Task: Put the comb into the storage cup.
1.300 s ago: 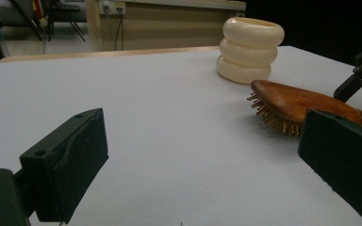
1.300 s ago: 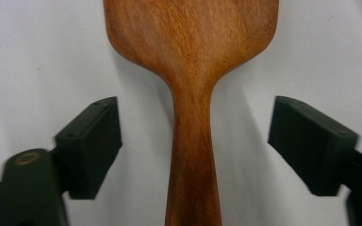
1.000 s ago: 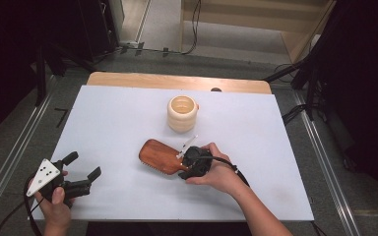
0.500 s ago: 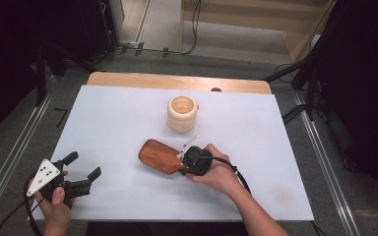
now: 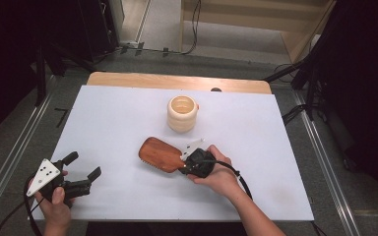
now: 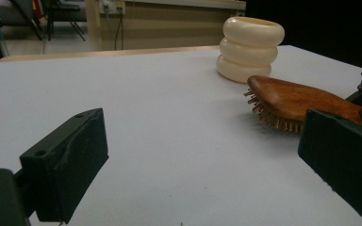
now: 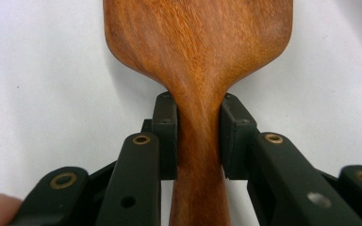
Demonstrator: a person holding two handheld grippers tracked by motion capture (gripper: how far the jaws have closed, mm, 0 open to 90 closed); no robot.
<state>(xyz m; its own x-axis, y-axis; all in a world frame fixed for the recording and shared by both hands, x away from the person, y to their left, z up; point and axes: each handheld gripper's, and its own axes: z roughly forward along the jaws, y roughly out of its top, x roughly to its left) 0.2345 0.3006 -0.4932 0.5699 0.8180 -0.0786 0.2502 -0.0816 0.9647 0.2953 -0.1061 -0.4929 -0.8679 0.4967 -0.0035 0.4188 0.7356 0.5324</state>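
On the white table (image 5: pixel 108 118), one ringed cup (image 5: pixel 182 113); one hairbrush (image 5: pixel 160 155) pinched by the right gripper (image 7: pixel 199 136); left gripper (image 5: pixel 81 173) spread.

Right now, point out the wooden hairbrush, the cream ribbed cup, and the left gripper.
wooden hairbrush (image 5: pixel 160 153), high view, on its paddle back.
cream ribbed cup (image 5: pixel 182 118), high view, on its side wall.
left gripper (image 5: pixel 82 166), high view, between its open jaws.

Hairbrush (image 7: pixel 198 56) head runs off the top edge in the right gripper view, handle end cut off below; bristles underneath hidden.
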